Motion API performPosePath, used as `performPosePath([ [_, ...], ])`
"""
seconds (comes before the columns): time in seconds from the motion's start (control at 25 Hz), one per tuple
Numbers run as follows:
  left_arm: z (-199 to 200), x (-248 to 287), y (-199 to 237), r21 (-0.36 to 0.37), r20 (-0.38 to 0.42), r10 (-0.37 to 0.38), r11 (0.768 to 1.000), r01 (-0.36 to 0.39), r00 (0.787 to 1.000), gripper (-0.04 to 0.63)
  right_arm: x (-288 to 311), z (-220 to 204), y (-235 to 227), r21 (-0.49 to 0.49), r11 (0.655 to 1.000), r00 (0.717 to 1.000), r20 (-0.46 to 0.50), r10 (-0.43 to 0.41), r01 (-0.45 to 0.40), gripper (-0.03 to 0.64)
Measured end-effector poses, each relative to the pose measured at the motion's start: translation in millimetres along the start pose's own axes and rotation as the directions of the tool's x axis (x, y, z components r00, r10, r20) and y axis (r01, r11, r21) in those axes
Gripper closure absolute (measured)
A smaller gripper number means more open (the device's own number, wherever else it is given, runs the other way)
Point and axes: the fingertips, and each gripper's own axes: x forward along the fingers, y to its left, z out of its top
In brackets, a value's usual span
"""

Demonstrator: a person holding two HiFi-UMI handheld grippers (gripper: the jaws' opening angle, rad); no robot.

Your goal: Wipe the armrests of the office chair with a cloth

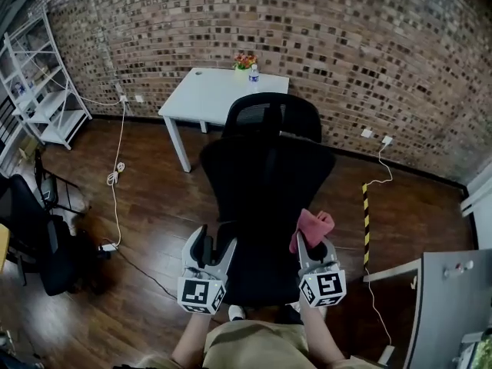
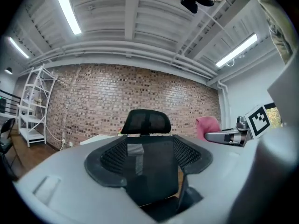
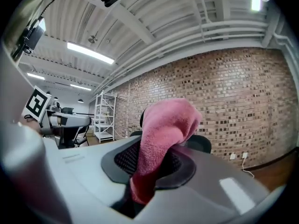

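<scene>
The backrest of the office chair (image 1: 265, 198) hides its seat and 2 armrests; its headrest covers the near right corner of the desk (image 1: 201, 98).

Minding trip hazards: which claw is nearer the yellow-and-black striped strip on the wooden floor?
Right. The right claw, clamping a pink cloth, is just left of the strip; the left claw is across the black mesh chair.
</scene>
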Motion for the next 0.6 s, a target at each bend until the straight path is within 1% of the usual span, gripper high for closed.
performPosePath([
  [0.12, 3.0, -1.1, -13.1, -0.006, 0.001, -0.047, 0.999, 0.047, 0.999, 0.317, -8.4, 10.6, 9.2, -0.02, 1.0, 1.0, 0.017, -0.001, 0.002, 0.551],
  [0.2, 0.5, -0.3, -21.1, -0.001, -0.009, -0.074, 0.997, 0.074, 0.997, 0.344, -11.1, 11.3, 11.8, -0.004, 1.0, 1.0, 0.018, 0.001, -0.001, 0.551],
  [0.24, -1.6, 0.5, -24.1, 0.01, -0.02, -0.077, 0.997, 0.077, 0.997, 0.369, -11.7, 9.5, 12.2, 0.008, 1.0, 1.0, 0.014, 0.005, -0.005, 0.551],
  [0.32, -4.2, 1.5, -27.7, 0.025, -0.034, -0.072, 0.997, 0.073, 0.997, 0.388, -12.4, 4.6, 12.6, 0.022, 1.0, 1.0, 0.001, 0.014, -0.014, 0.55],
  [0.48, 3.6, -0.5, -31.1, -0.03, 0.015, -0.068, 0.997, 0.069, 0.998, 0.386, -14.7, -1.5, 8.8, 0.016, 0.999, 0.999, -0.018, 0.044, -0.044, 0.549],
  [0.6, 5.7, 2.3, -30.5, -0.047, 0.033, -0.034, 0.998, 0.036, 0.999, 0.367, -11.9, -3.7, -1.8, 0.014, 0.997, 0.997, -0.024, 0.078, -0.078, 0.549],
])
